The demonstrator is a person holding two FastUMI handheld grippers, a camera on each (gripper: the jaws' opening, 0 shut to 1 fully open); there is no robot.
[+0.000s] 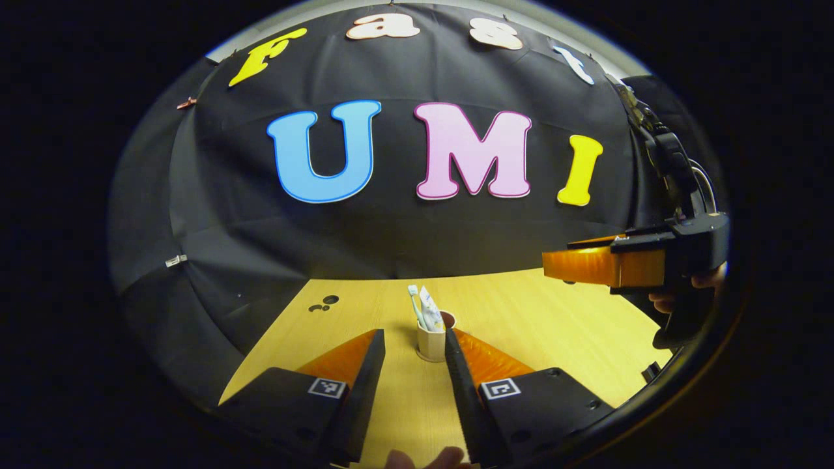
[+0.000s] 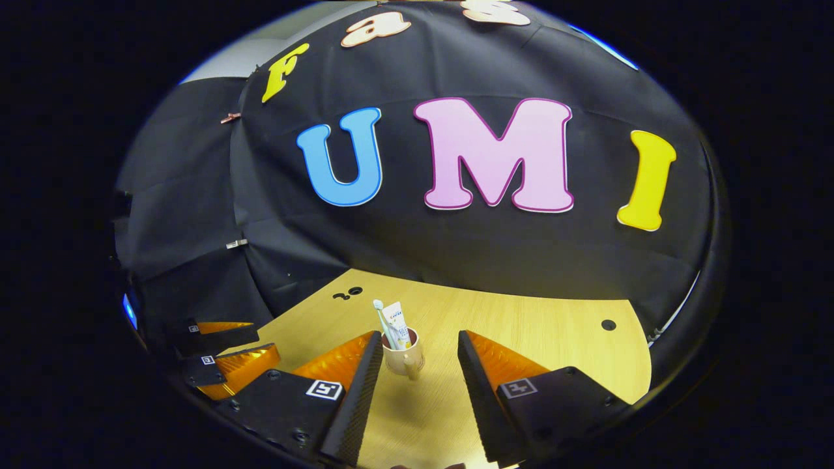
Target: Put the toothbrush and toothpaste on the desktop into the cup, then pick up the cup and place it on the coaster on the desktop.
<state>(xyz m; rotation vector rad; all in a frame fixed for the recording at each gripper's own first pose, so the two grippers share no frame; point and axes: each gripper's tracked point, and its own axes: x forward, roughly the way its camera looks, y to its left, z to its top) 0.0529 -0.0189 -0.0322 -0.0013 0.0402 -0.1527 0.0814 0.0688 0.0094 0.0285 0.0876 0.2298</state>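
While both are raised above the bench [image 1: 560,326], the left hand-held gripper [image 1: 414,352] and right hand-held gripper [image 2: 417,355] hold their fingers spread, gripping nothing. Just ahead between each pair stands the cup [image 2: 402,359], toothbrush [image 2: 383,322] and toothpaste [image 2: 397,324] upright inside.

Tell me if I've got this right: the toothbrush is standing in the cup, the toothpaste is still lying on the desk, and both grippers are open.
Not quite. The toothpaste is not on the desk; it stands in the cup beside the toothbrush, as the right gripper view shows. The rest holds: the left gripper and the right gripper are both open, with the cup ahead of their fingers.
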